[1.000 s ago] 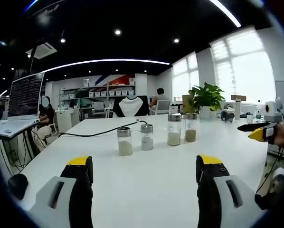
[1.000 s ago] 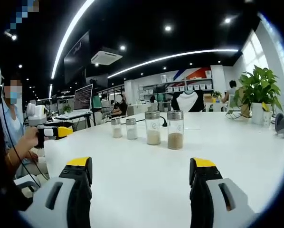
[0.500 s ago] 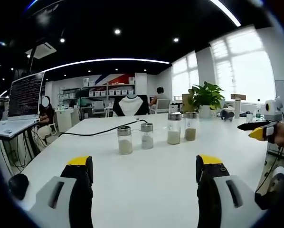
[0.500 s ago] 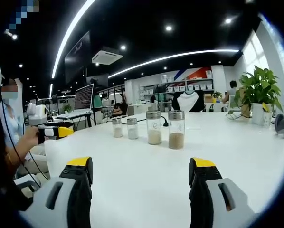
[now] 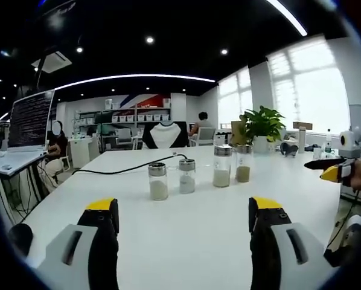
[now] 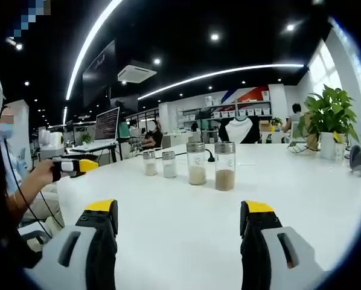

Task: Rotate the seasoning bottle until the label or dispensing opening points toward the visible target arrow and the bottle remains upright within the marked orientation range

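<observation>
Several glass seasoning bottles with metal caps stand upright in a row on the white table. In the left gripper view, two short bottles are nearer, two taller ones farther right. In the right gripper view the tall bottle of brown powder and its pale neighbour are nearest, the short ones behind. My left gripper is open, well short of the bottles. My right gripper is open too, empty. Each gripper also shows at the edge of the other view: right gripper, left gripper.
A black cable runs across the table behind the bottles. A potted plant stands at the far right end, with small devices beside it. A laptop sits on a desk to the left. People sit in the office background.
The left gripper view has shifted slightly; the bottles stand where they were. In the right gripper view the left gripper and the hand holding it sit a little further right.
</observation>
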A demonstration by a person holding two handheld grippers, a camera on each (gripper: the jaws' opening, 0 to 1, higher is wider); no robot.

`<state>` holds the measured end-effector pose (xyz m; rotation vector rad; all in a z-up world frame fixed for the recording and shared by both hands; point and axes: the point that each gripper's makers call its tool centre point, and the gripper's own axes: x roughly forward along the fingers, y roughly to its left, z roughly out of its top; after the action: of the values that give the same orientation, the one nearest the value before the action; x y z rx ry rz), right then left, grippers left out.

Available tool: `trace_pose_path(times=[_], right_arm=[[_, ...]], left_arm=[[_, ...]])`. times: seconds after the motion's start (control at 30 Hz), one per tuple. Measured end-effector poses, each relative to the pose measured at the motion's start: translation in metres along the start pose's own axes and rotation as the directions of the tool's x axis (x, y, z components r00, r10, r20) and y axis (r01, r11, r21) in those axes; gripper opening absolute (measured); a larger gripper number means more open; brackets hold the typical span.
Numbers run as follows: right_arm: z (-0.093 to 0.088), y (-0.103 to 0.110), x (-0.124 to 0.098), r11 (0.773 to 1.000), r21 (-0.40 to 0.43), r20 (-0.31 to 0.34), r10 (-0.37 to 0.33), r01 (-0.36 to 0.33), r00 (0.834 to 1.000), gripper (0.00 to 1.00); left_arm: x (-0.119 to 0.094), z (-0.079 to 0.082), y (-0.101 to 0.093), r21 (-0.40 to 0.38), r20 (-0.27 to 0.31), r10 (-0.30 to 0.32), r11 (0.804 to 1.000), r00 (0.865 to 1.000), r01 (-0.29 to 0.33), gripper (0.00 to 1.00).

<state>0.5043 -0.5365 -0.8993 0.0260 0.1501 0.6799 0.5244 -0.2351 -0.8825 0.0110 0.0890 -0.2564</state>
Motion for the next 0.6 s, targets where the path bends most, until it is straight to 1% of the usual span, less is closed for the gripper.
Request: trace_pose_path(times=[0.3,0.47,0.6], right_arm=[[-0.001,0.002,-0.001,1.0,0.003,-0.003,-0.004,0.004,1.0,0.84],[0.0,0.002,-0.003,1.0,0.001,-0.006,-0.004,0.004,1.0,0.84],[0.001,0.001,-0.003,1.0,-0.002,-0.004,-0.006,0.006,1.0,0.84]], left_arm=[[0.009,0.007,0.0,0.022,0.012,-0.014,1.0,1.0,0.013,0.94],[0.022,0.015,-0.001,0.067,0.018,-0.033,0.997,0.999,0.031,0.93],[0.029,0.024,-0.002,0.082,0.035,-0.046,0.996,0.998,0.043,0.93]])
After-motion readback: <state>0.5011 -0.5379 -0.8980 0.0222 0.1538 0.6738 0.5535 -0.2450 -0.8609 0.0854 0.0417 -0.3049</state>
